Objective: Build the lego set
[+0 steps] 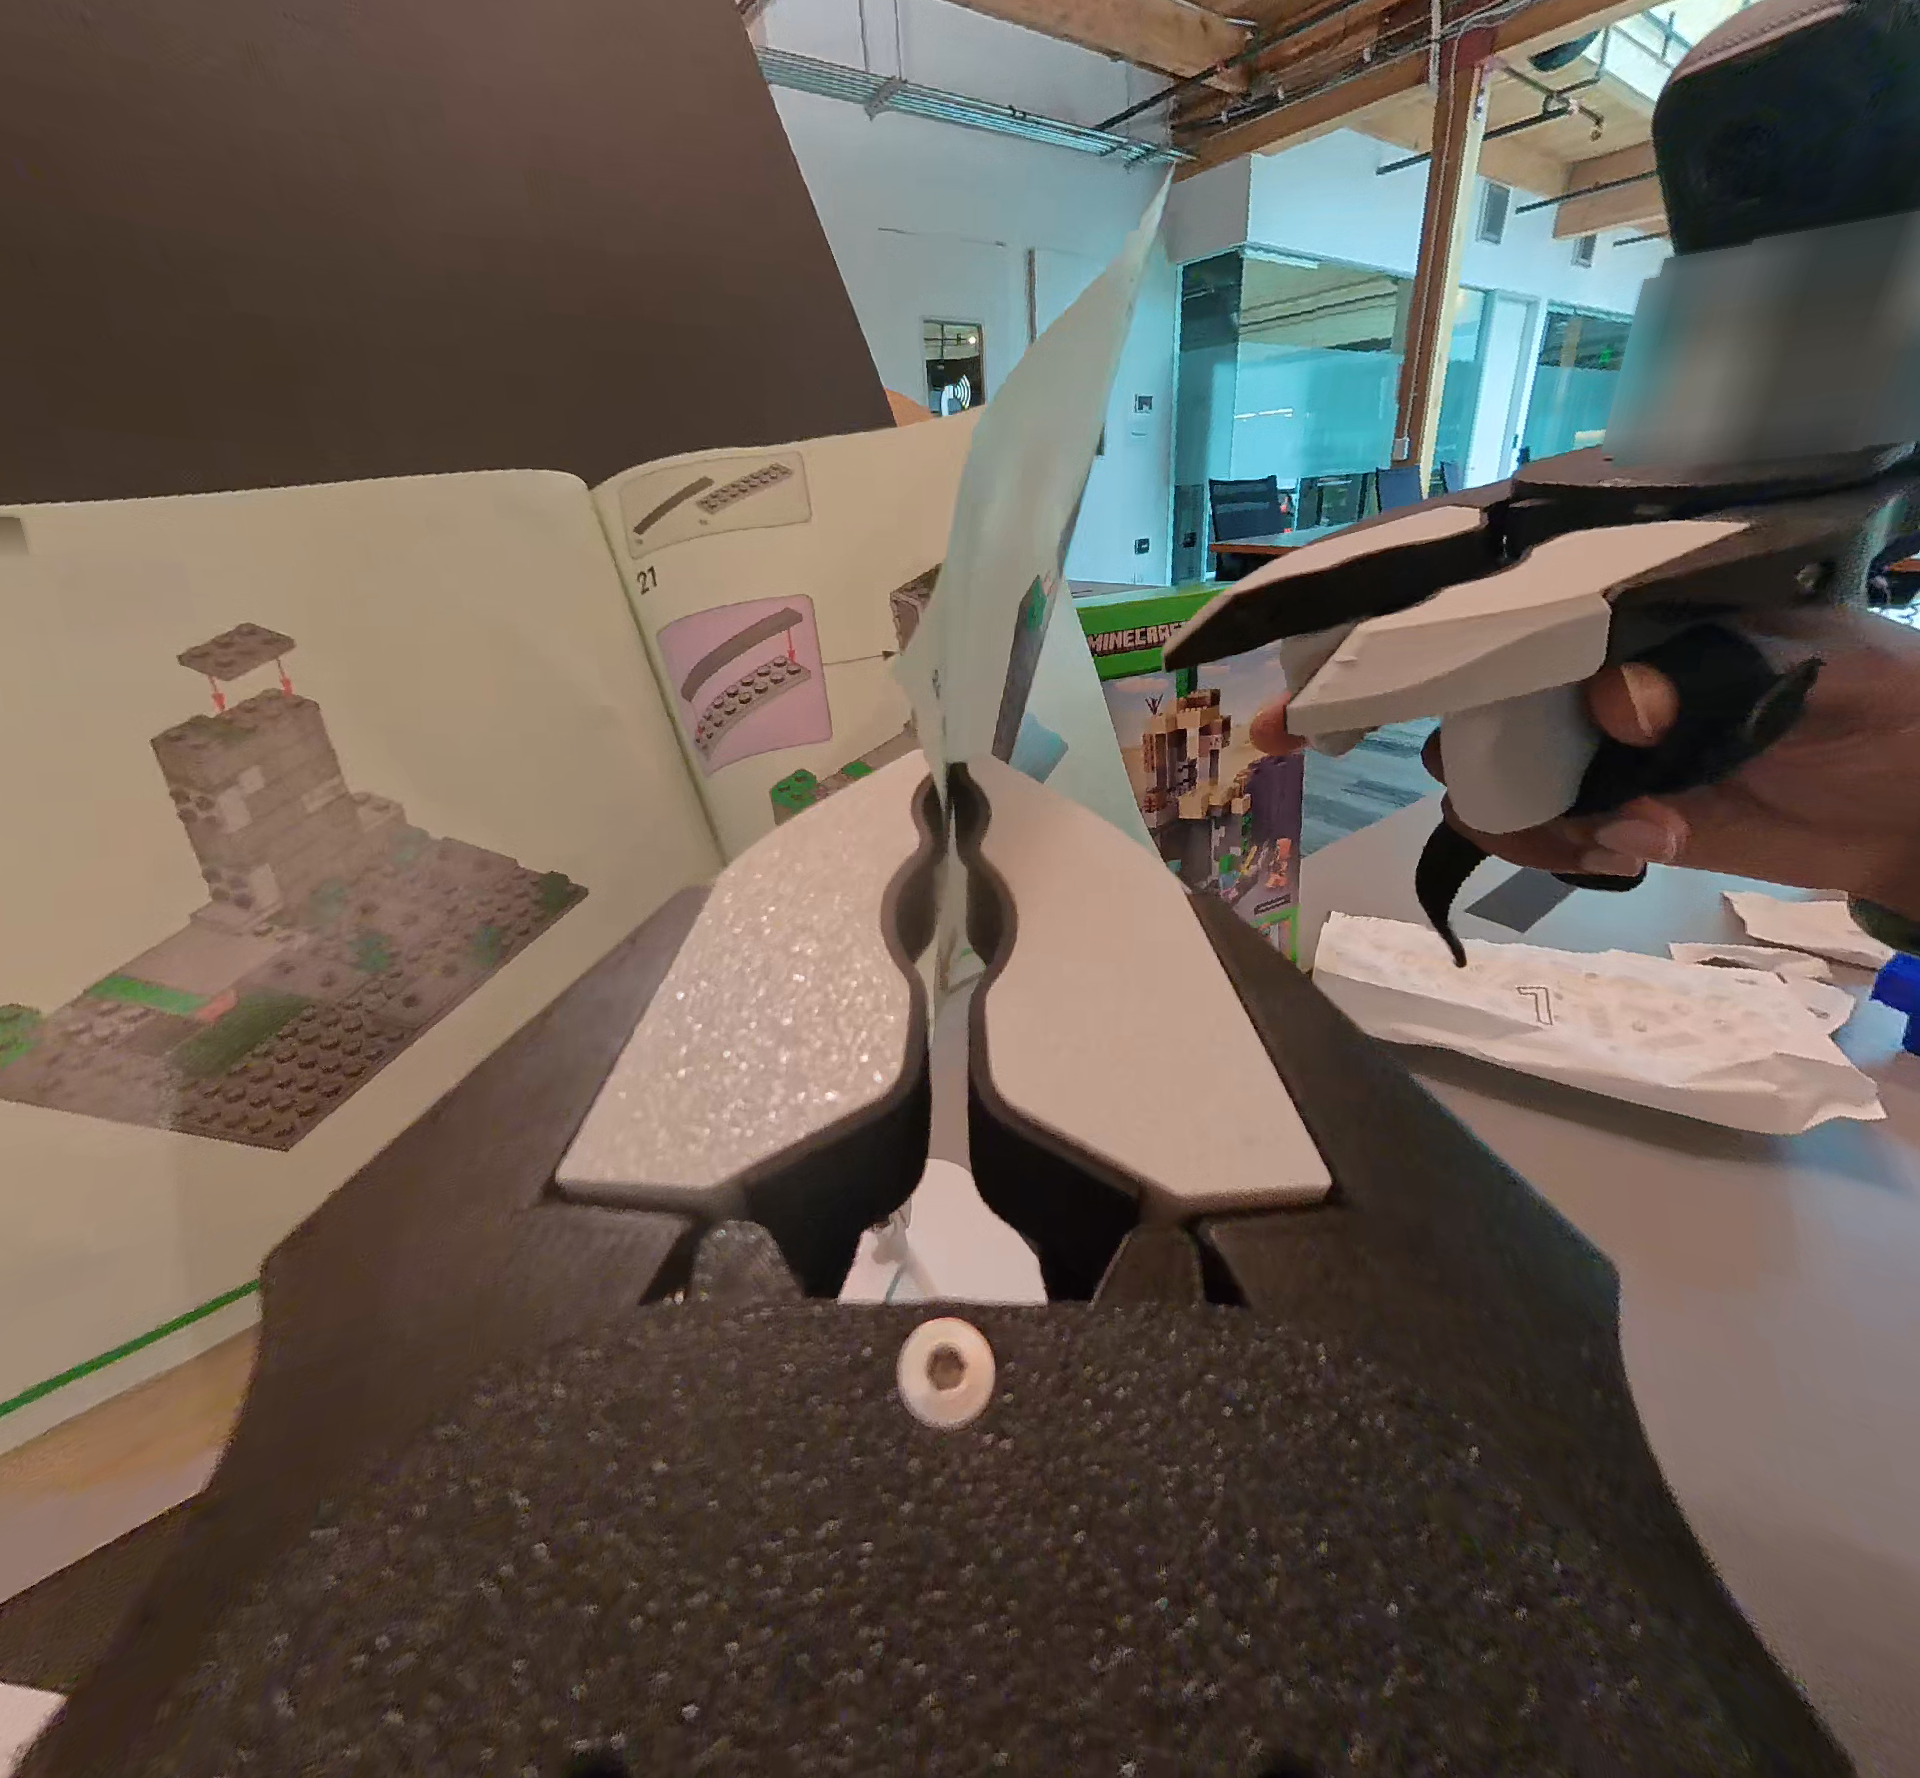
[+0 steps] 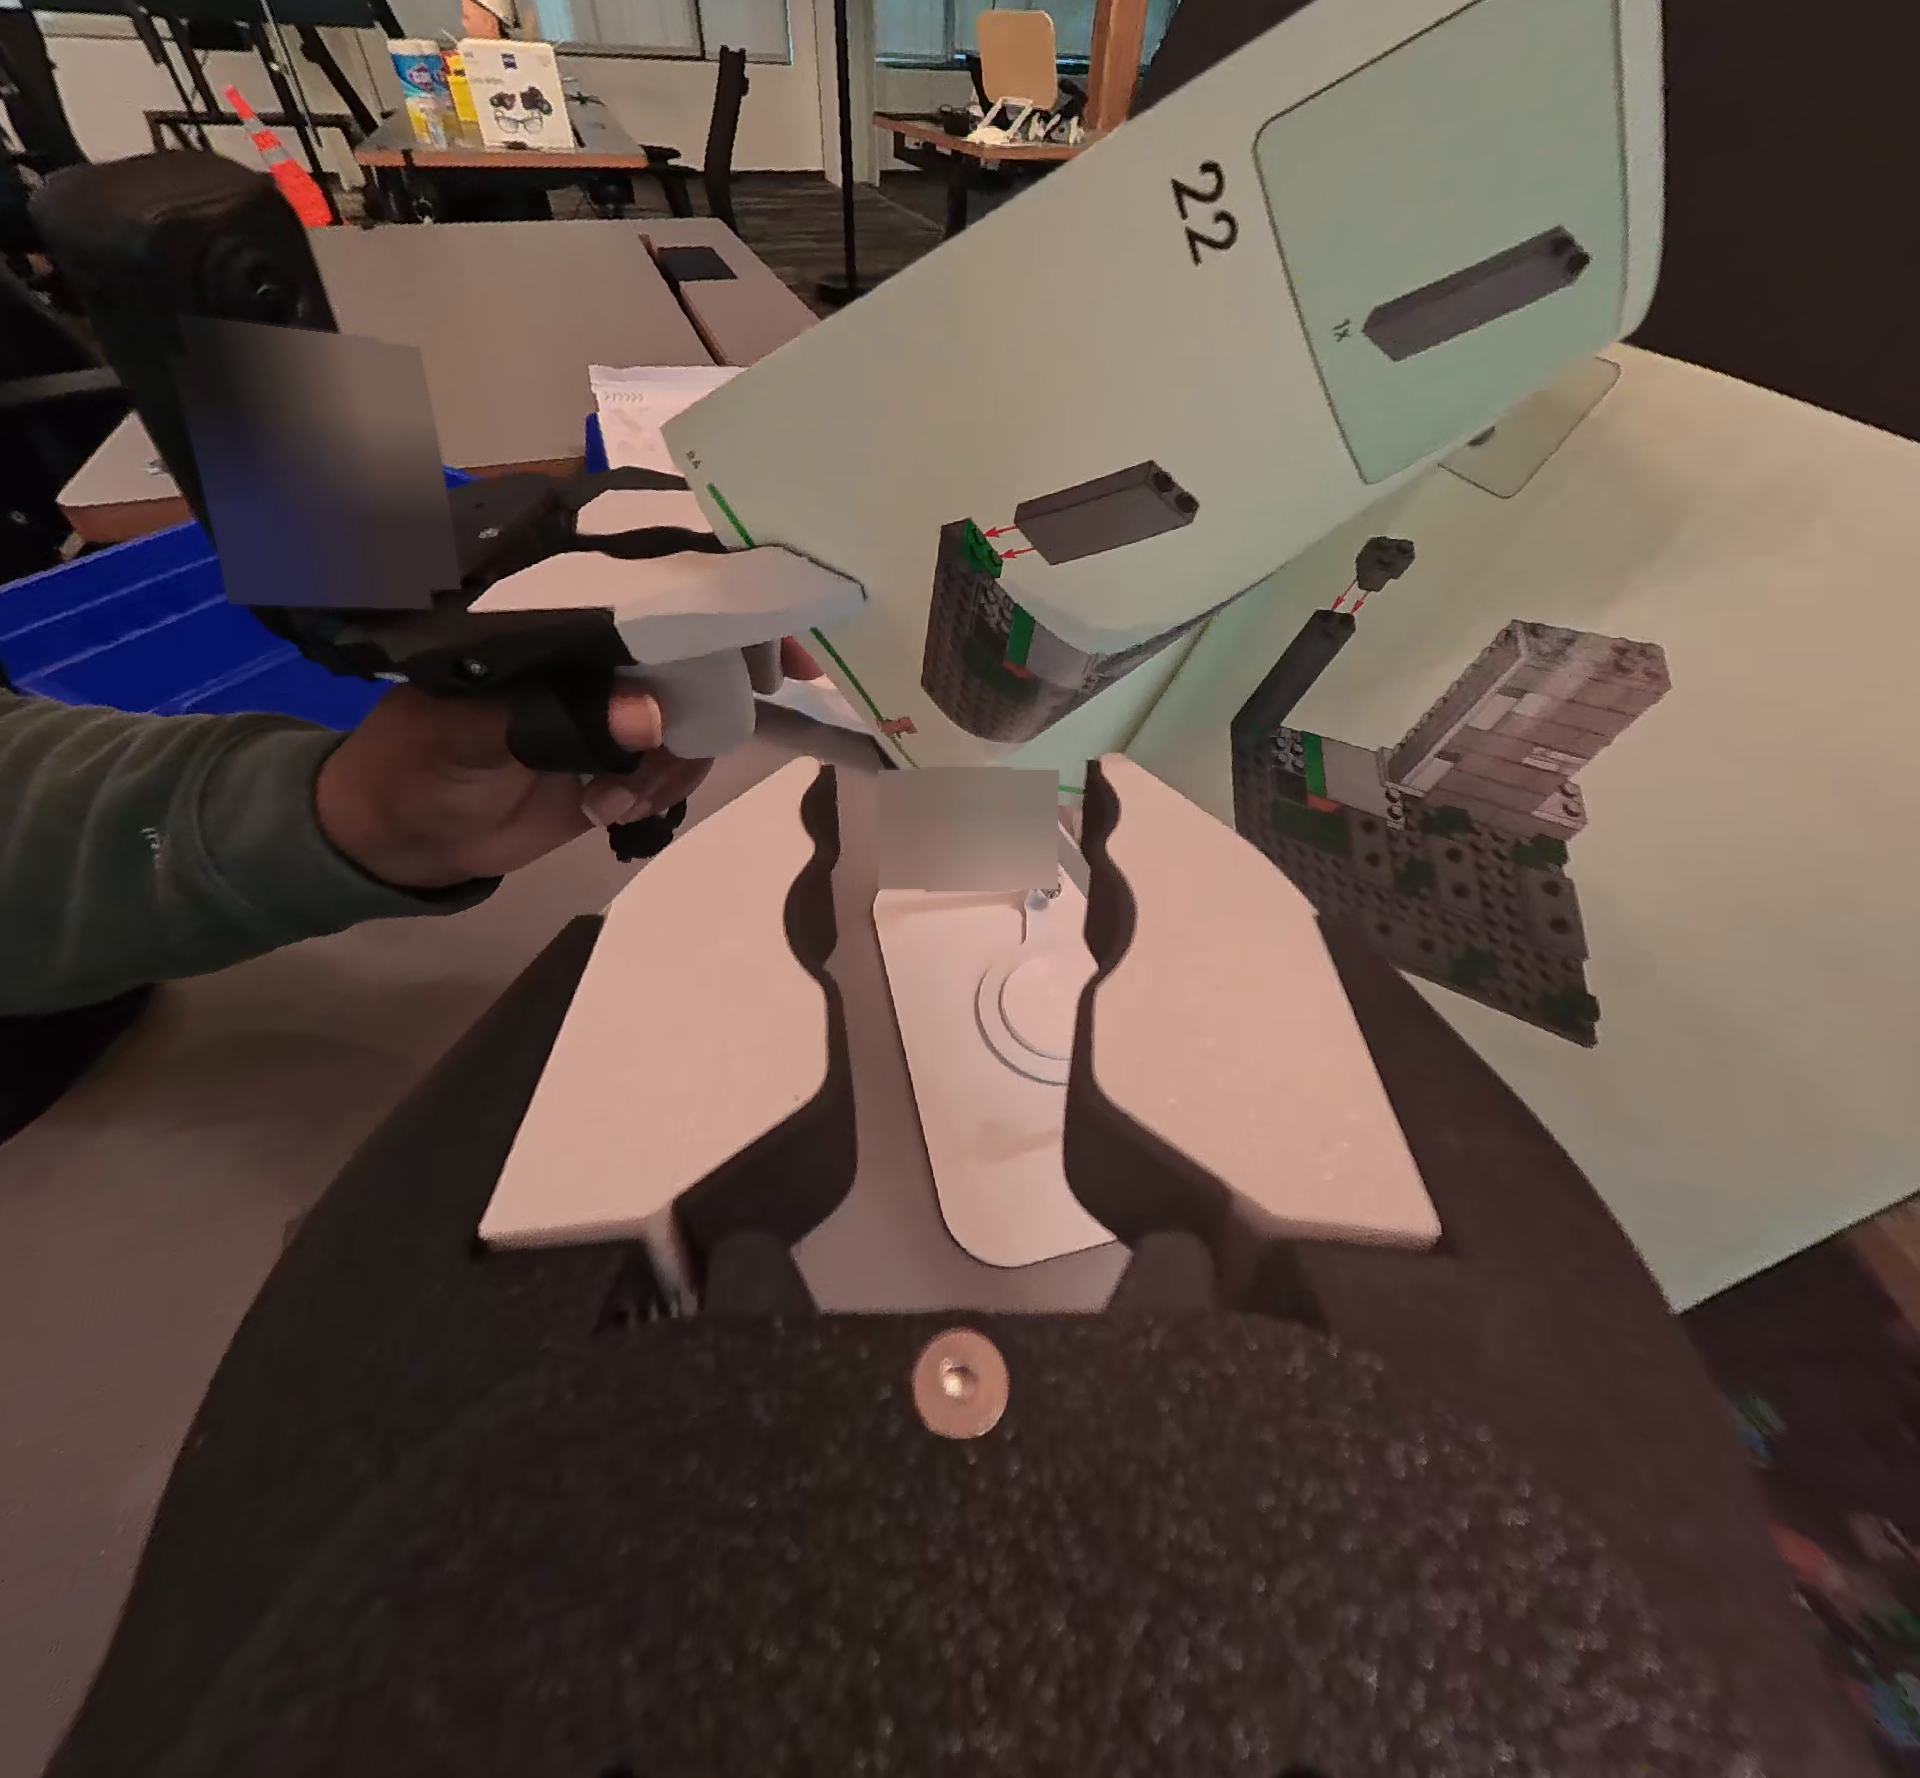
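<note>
**Left hand-held gripper pinches a booklet page; right one is apart**

The left hand-held gripper (image 1: 951, 798) has its two fingers pressed together on the lower edge of a single page (image 1: 1023, 523) of the instruction booklet (image 1: 343, 689). The page stands up from the open booklet, curling toward the right in the left wrist view. The booklet lies open on the desk (image 1: 1662, 1240), its left-hand pages flat and showing build diagrams of a grey and green model.

In the right wrist view the same page (image 2: 1195, 398) rises at a slant over the booklet's right side (image 2: 1662, 793), with the left hand-held gripper (image 2: 831, 590) clamped on its bottom corner and a hand (image 2: 488, 793) in a dark green sleeve gripping the handle. The right hand-held gripper (image 2: 961, 814) hovers just beside the booklet with its fingers well apart and nothing between them; a white flat device (image 2: 997, 1084) on the desk shows through the gap.

From the left wrist view the right hand-held gripper (image 1: 1236, 642) is off to the right, above the desk, held by a hand (image 1: 1766, 793). Behind it stands the lego set's box (image 1: 1216, 772), upright. A white paper bag (image 1: 1579, 1032) lies flat on the desk, near it. A blue bin (image 2: 135, 616) sits on the far left in the right wrist view.
</note>
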